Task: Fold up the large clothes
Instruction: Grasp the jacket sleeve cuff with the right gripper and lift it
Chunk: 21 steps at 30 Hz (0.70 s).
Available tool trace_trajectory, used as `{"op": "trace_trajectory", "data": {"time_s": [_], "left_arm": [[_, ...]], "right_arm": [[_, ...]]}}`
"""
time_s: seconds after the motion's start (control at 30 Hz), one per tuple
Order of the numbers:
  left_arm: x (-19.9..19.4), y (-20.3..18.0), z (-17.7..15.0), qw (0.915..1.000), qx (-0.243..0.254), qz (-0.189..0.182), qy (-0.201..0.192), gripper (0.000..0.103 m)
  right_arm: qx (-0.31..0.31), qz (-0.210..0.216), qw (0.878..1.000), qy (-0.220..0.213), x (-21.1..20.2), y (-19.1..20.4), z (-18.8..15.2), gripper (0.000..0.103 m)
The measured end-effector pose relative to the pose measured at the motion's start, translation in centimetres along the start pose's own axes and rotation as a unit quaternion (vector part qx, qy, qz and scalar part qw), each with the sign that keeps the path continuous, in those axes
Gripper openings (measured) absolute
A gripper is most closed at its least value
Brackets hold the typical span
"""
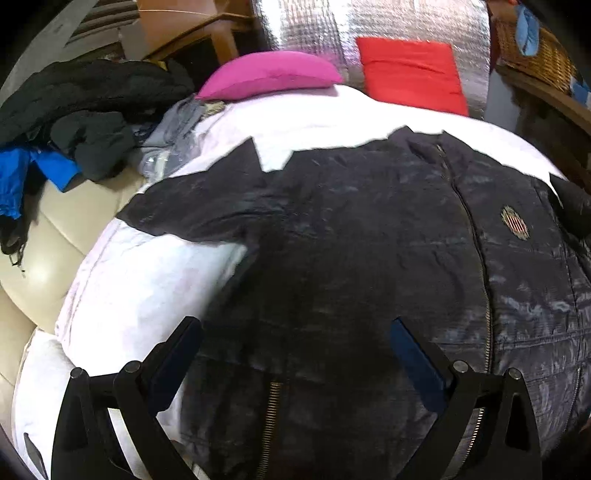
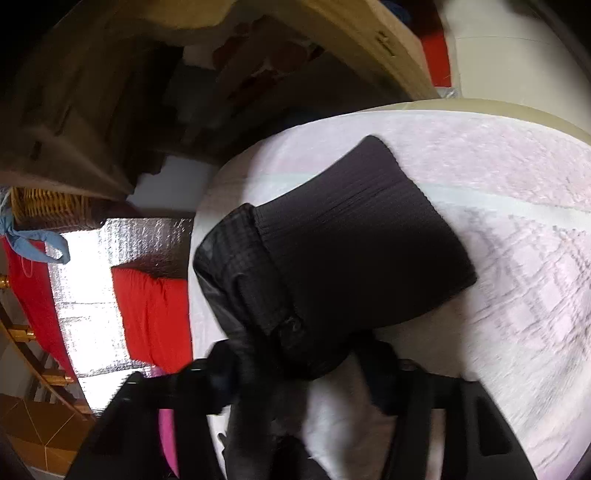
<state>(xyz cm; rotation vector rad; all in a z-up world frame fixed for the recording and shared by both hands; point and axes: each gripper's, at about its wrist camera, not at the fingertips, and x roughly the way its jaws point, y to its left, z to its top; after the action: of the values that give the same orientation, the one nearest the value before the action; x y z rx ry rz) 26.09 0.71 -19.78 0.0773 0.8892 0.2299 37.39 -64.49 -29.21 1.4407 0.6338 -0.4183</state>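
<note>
A large dark navy zip-up jacket (image 1: 369, 236) lies spread face up on a white bedcover (image 1: 140, 288), one sleeve (image 1: 195, 206) stretched to the left. My left gripper (image 1: 295, 332) hovers open and empty over the jacket's lower front. In the right wrist view, the jacket's other sleeve with its ribbed cuff (image 2: 362, 236) rests on the white bedcover (image 2: 517, 258). My right gripper (image 2: 303, 365) is open and straddles the sleeve just behind the cuff; the view is blurred and I cannot tell whether the fingers touch the cloth.
A pile of dark and blue clothes (image 1: 66, 122) lies at the left. A pink pillow (image 1: 269, 74) and a red pillow (image 1: 413, 74) lean on a silver foil panel (image 1: 332, 33). A wicker basket (image 1: 535, 55) stands at the right.
</note>
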Motion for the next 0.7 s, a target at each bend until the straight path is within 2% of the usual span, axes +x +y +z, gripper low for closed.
{"op": "trace_trajectory", "data": {"time_s": [0.07, 0.17, 0.27, 0.37, 0.47, 0.5, 0.53, 0.57, 0.6, 0.63, 0.7], "left_arm": [[-0.2, 1.0, 0.2, 1.0000, -0.005, 0.005, -0.007, 0.101], [-0.1, 2.8, 0.7, 0.9996, -0.014, 0.013, -0.021, 0.101], [0.4, 5.0, 0.9, 0.9984, -0.049, 0.006, -0.026, 0.101], [1.3, 7.0, 0.6, 0.9960, -0.081, 0.016, -0.034, 0.101], [2.3, 8.5, 0.6, 0.9940, -0.105, 0.003, -0.031, 0.101], [2.5, 8.9, 0.5, 0.9931, -0.111, 0.013, -0.036, 0.101], [2.9, 9.2, 0.6, 0.9927, -0.116, 0.020, -0.029, 0.101], [3.2, 9.5, 0.7, 0.9921, -0.124, 0.011, -0.018, 0.101], [3.4, 10.1, 0.9, 0.9899, -0.140, -0.019, -0.015, 0.101], [3.4, 10.3, 0.9, 0.9888, -0.146, -0.027, -0.017, 0.101], [3.5, 10.4, 1.2, 0.9897, -0.140, -0.013, -0.026, 0.101]], "right_arm": [[-0.045, 0.023, 0.998, -0.026, -1.8, 1.3, -1.2, 0.040], [-0.095, 0.058, 0.993, -0.047, -4.7, 3.8, -3.4, 0.039], [-0.172, 0.108, 0.977, -0.065, -9.1, 8.4, -6.7, 0.039], [-0.260, 0.149, 0.952, -0.065, -12.8, 13.7, -12.1, 0.039], [-0.331, 0.166, 0.927, -0.055, -14.7, 18.0, -17.9, 0.039], [-0.356, 0.169, 0.918, -0.049, -14.9, 19.2, -20.4, 0.039], [-0.382, 0.170, 0.908, -0.041, -14.8, 20.3, -23.3, 0.039], [-0.400, 0.169, 0.900, -0.033, -14.5, 20.8, -25.7, 0.039], [-0.420, 0.166, 0.892, -0.020, -14.0, 21.5, -28.4, 0.039], [-0.435, 0.164, 0.886, -0.002, -13.2, 22.1, -31.1, 0.039], [-0.450, 0.160, 0.878, 0.035, -11.9, 22.3, -35.8, 0.042]]}}
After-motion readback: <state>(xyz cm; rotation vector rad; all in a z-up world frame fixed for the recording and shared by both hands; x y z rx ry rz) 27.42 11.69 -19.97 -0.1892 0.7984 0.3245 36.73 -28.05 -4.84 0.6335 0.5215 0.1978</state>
